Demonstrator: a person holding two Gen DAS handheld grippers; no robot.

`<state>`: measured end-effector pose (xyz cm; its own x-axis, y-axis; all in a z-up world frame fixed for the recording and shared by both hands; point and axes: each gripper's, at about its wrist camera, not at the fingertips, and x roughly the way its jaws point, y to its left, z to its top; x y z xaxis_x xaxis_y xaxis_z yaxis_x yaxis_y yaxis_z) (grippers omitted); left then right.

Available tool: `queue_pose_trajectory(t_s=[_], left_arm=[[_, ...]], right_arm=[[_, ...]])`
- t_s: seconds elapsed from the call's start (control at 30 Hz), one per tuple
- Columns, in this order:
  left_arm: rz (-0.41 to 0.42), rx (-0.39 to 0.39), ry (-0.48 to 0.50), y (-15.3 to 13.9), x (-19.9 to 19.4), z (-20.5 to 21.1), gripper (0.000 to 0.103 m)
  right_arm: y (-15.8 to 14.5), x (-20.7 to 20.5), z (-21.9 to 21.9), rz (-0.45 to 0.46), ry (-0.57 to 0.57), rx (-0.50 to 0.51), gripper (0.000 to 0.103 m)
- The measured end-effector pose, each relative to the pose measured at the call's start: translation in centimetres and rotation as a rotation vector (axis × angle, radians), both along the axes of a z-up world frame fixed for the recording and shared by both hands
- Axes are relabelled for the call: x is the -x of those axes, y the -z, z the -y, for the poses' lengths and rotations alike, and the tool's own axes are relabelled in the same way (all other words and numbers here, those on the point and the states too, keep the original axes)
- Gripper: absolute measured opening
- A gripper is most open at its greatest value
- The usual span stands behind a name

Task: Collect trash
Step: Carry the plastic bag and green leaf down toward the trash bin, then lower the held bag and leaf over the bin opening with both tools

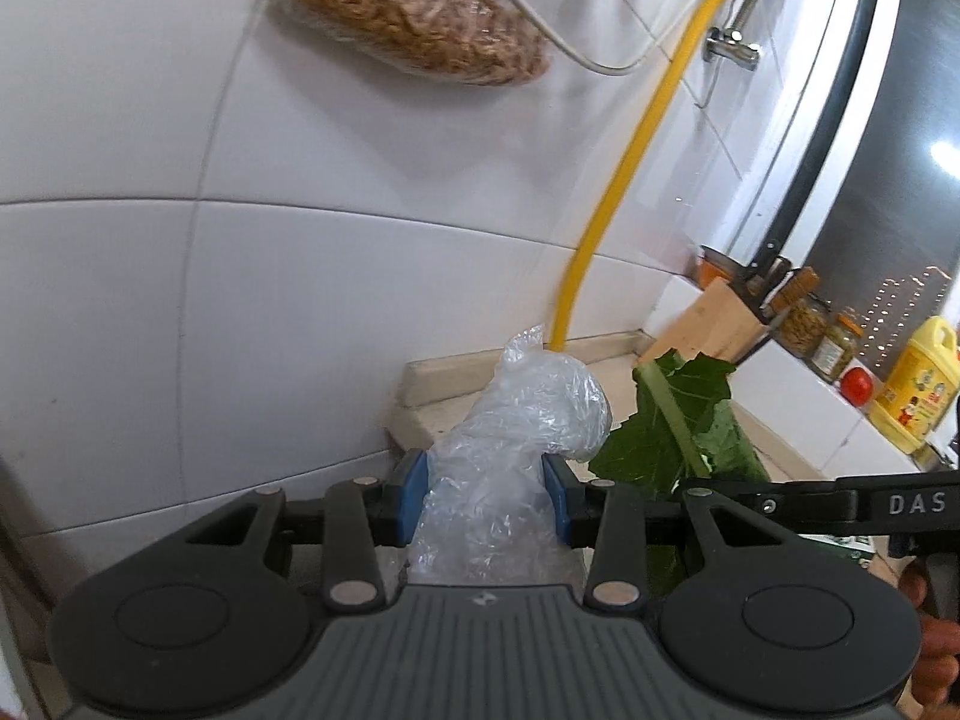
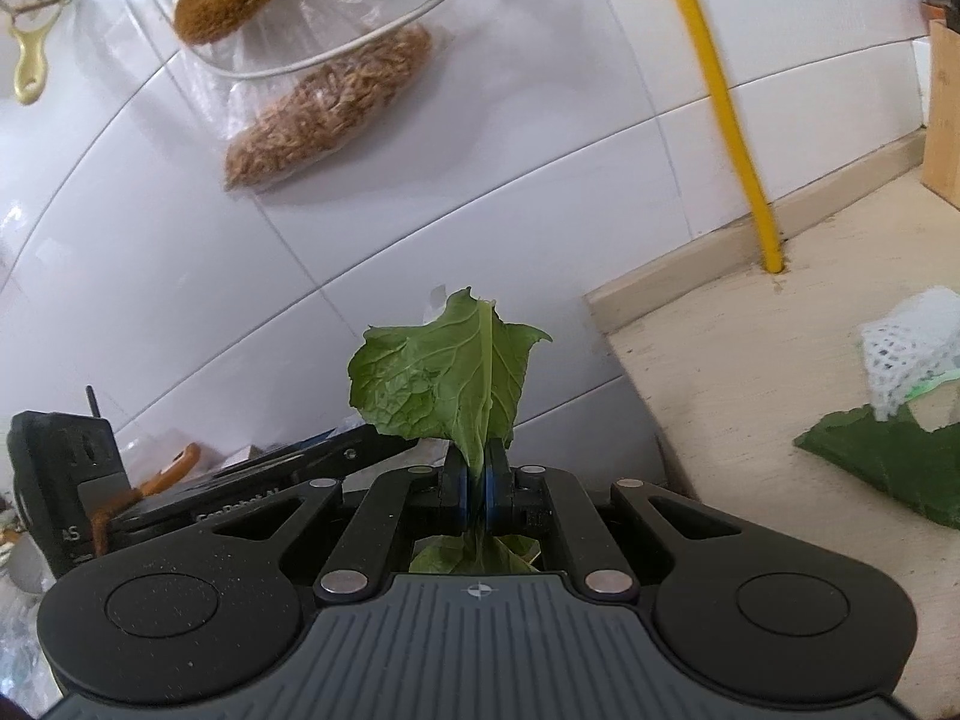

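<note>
My left gripper [image 1: 487, 495] is shut on a crumpled clear plastic bag [image 1: 522, 438] that stands up between its blue pads, held in the air before the white tiled wall. My right gripper [image 2: 477, 480] is shut on a green vegetable leaf [image 2: 447, 375], pinched at its stem, with the leaf upright. The same leaf [image 1: 678, 426] shows in the left wrist view just right of the bag. On the beige counter [image 2: 750, 360] to the right lie another green leaf [image 2: 882, 462] and a white foam fruit net [image 2: 909, 342].
A yellow hose [image 1: 624, 180] runs down the wall to the counter. Bags of dried food [image 1: 414, 18] hang on the wall above. A knife block [image 1: 714, 318], jars [image 1: 804, 324], a tomato [image 1: 857, 385] and a yellow oil bottle [image 1: 915, 384] stand at the far right.
</note>
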<state>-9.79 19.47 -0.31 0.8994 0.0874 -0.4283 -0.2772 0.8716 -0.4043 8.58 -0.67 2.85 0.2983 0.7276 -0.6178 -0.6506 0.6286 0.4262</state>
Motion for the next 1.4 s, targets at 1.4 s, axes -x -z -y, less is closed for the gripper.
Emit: queue_pose_trajectory(t_s=[1.4], left_arm=[[-0.087, 0.002, -0.137, 3.9, 1.4, -2.4, 0.035]], right_arm=[[3.0, 1.0, -6.0, -0.043, -0.086, 0.078, 0.007]])
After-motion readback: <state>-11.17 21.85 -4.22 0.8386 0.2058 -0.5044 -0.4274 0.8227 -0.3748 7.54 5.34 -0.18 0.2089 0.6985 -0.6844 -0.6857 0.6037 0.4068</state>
